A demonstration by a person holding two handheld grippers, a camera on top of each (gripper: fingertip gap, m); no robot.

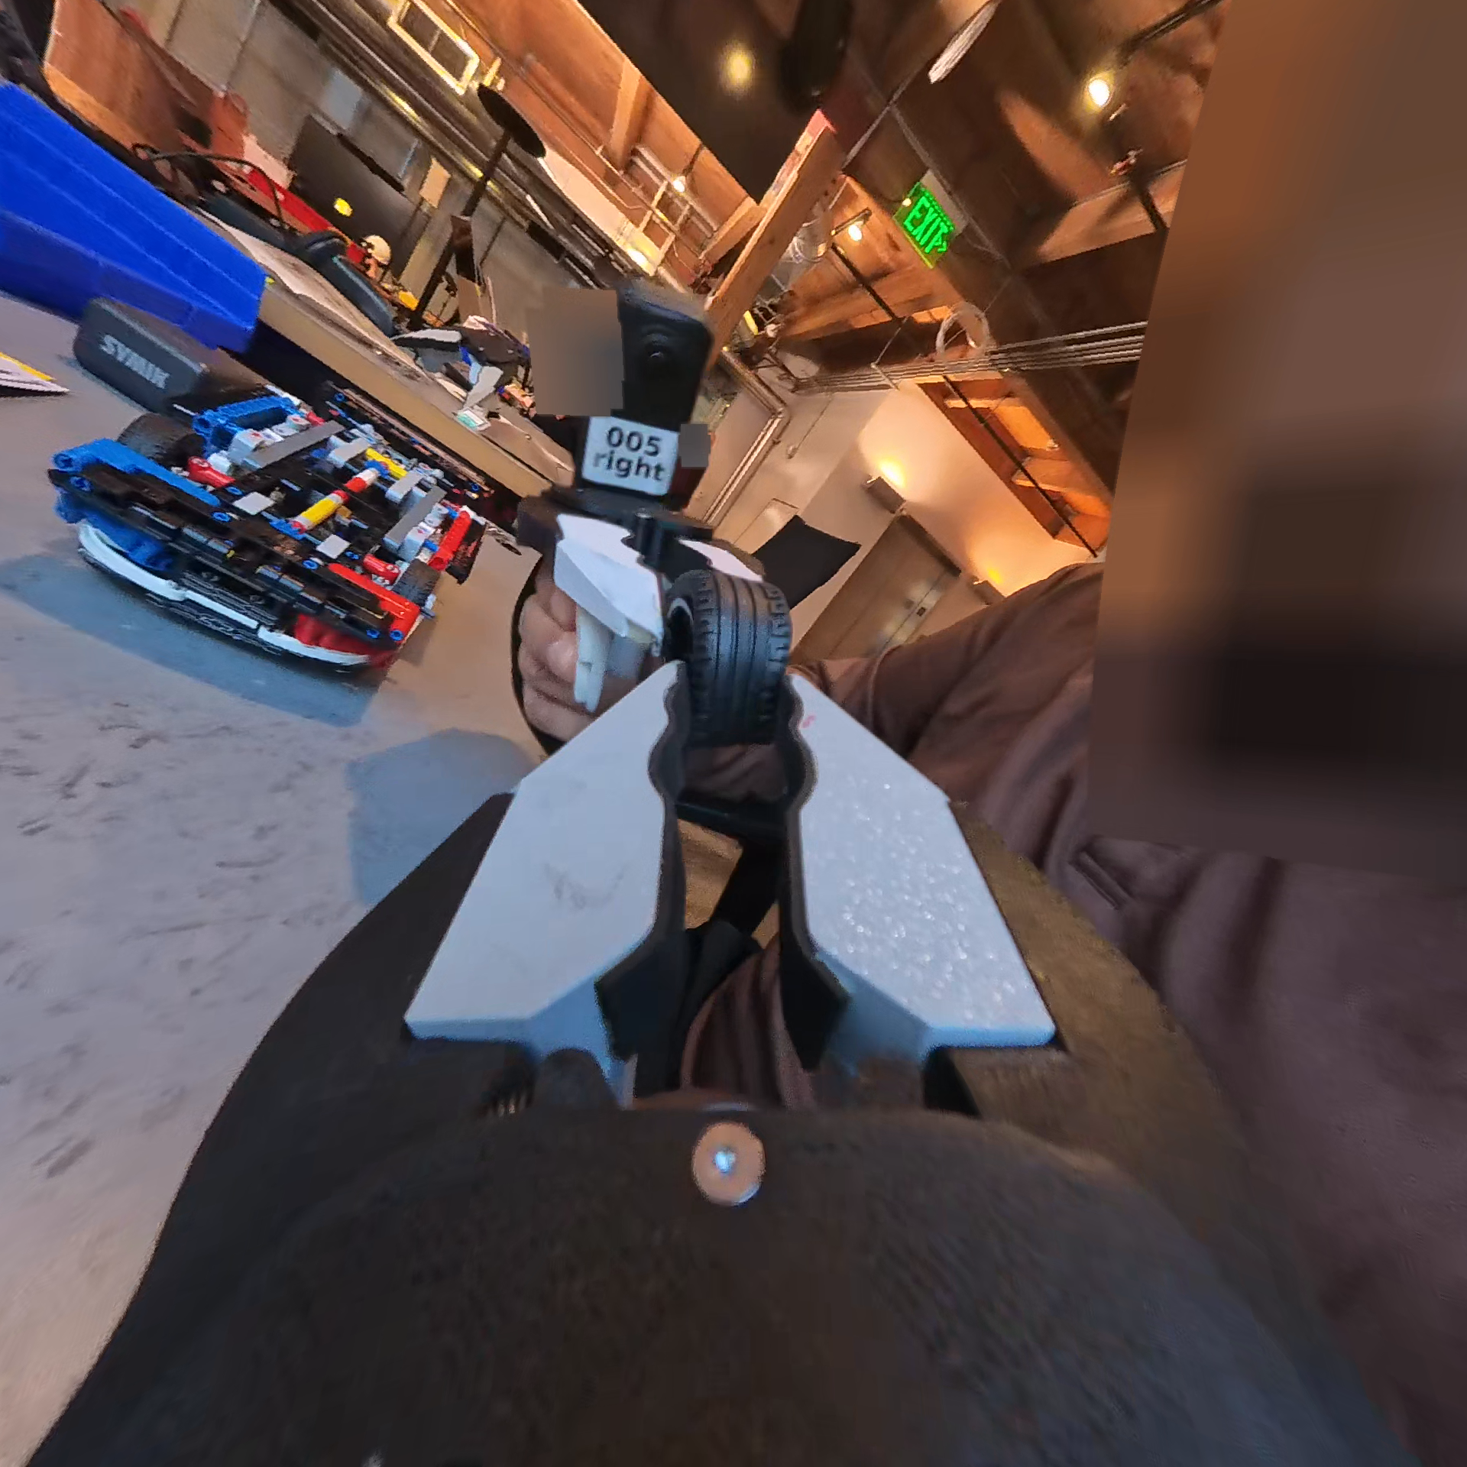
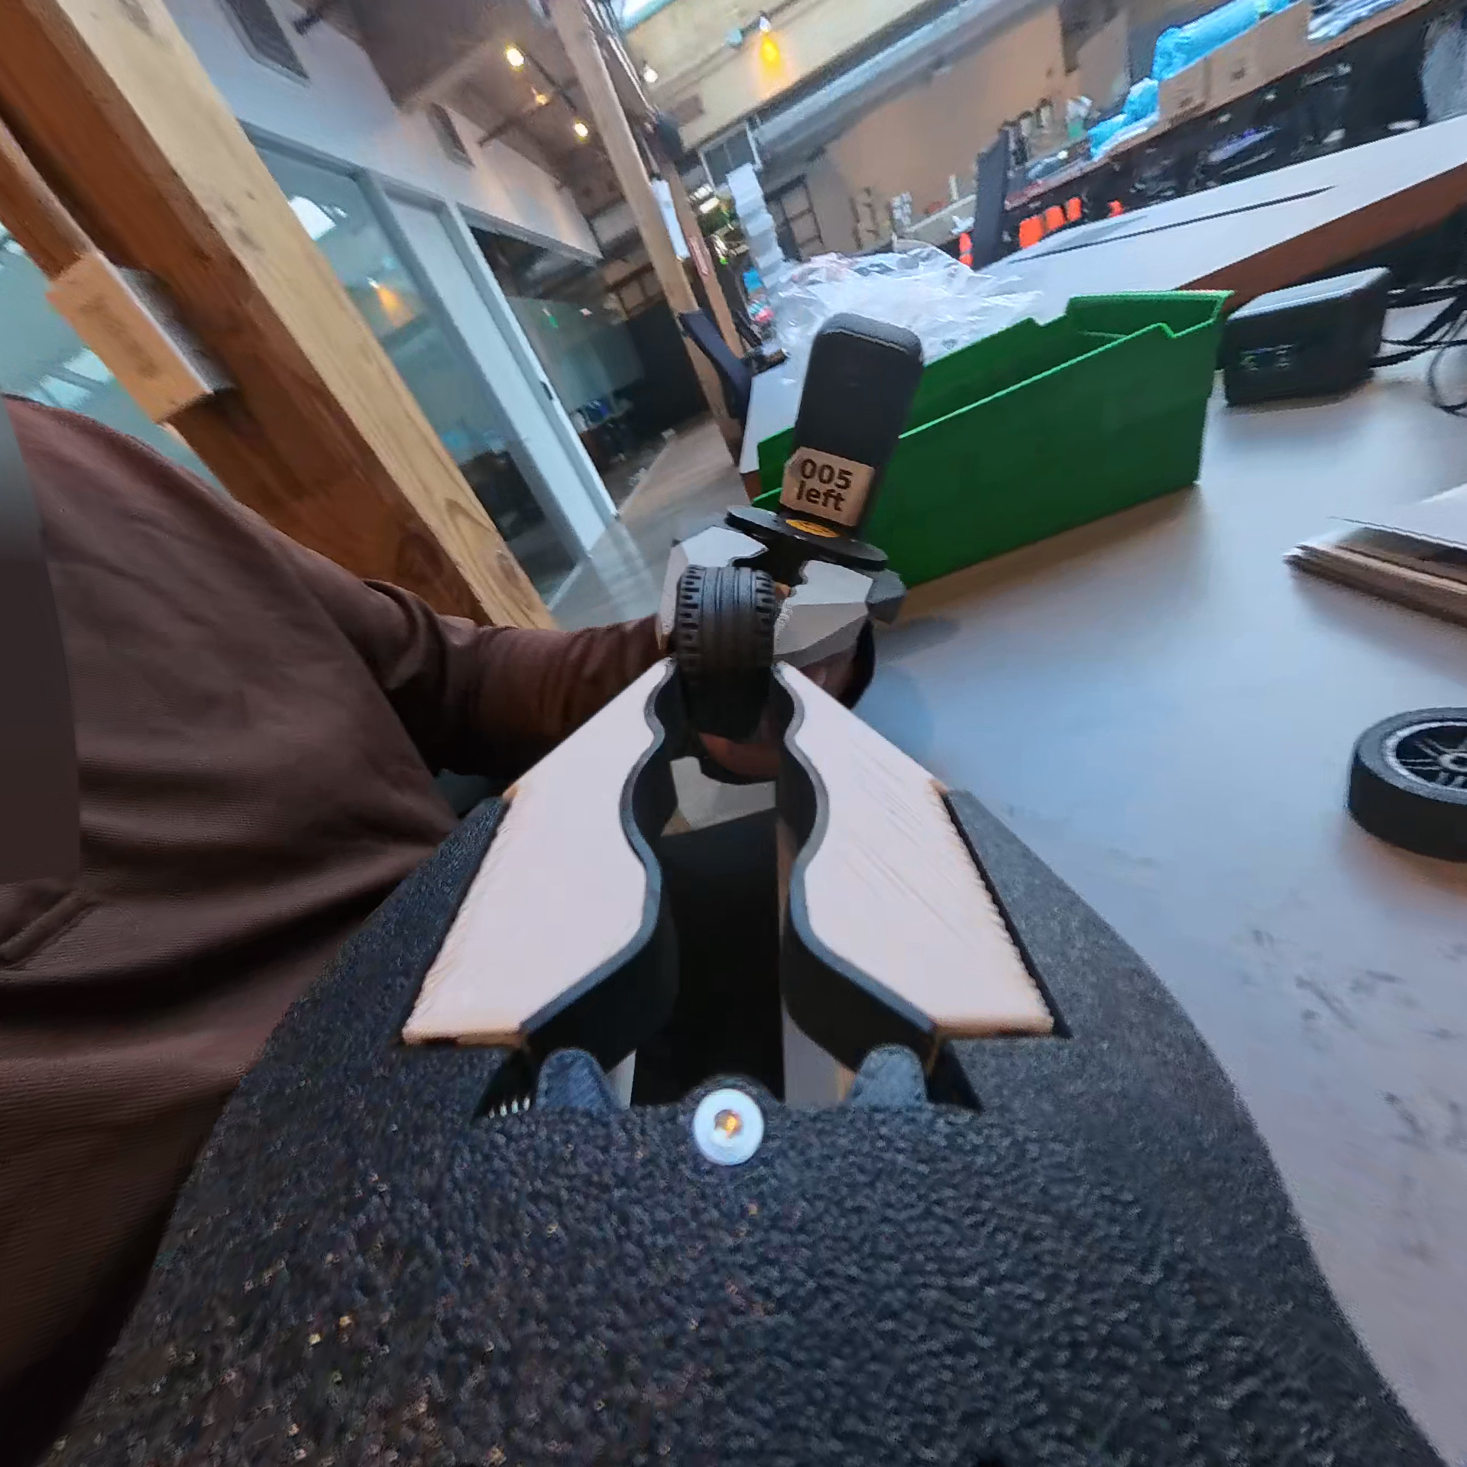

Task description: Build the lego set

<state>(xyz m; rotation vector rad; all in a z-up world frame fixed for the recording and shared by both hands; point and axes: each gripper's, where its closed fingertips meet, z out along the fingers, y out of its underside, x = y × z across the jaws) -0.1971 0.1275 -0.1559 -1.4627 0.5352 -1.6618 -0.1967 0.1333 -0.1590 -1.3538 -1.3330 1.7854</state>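
Both hand-held grippers raised above bench [image 2: 1111,714], facing tip to tip: left hand-held gripper [image 1: 734,675] and right hand-held gripper [image 2: 722,675] both pinching tyre [image 1: 730,659], fingers narrowly parted.

Sitting straight ahead of the left gripper [image 1: 734,679], under the opposite camera: a small white tag [image 1: 631,460] carrying dark print. Glowing high up, ahead-right: a green lettered sign [image 1: 925,225]. Lying ahead-left: a black case [image 1: 143,365] showing white lettering. Standing straight ahead of the right gripper [image 2: 724,668]: a tan tag [image 2: 825,486] bearing dark print.
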